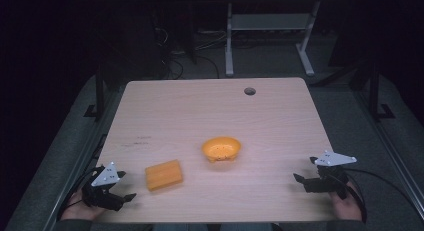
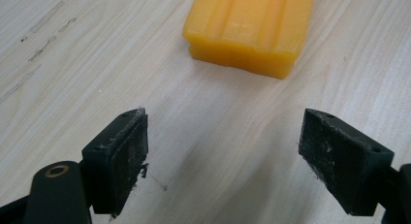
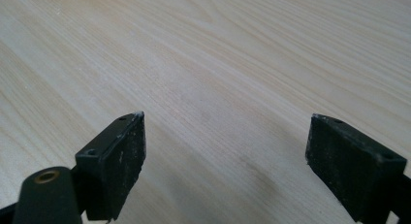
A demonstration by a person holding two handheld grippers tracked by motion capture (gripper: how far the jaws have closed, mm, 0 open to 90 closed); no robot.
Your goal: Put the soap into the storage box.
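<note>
An orange rectangular block [image 1: 163,174] lies flat on the wooden table [image 1: 190,111], left of centre near the front. An orange bowl [image 1: 221,148] stands upright near the middle. My left gripper [image 1: 126,187] rests at the front left corner, open, pointing at the block a short way off. In the left gripper view the block [image 2: 252,27] lies ahead of the empty open left gripper [image 2: 225,156]. My right gripper [image 1: 305,170] sits at the front right edge, open and empty. In the right gripper view, bare wood shows between the spread jaws of the right gripper [image 3: 228,156].
A round cable hole [image 1: 249,91] is in the table's far right part. Faint dark scuff marks [image 1: 135,140] are on the left side. Beyond the table stand a white desk frame [image 1: 270,36] and cables on a dark floor.
</note>
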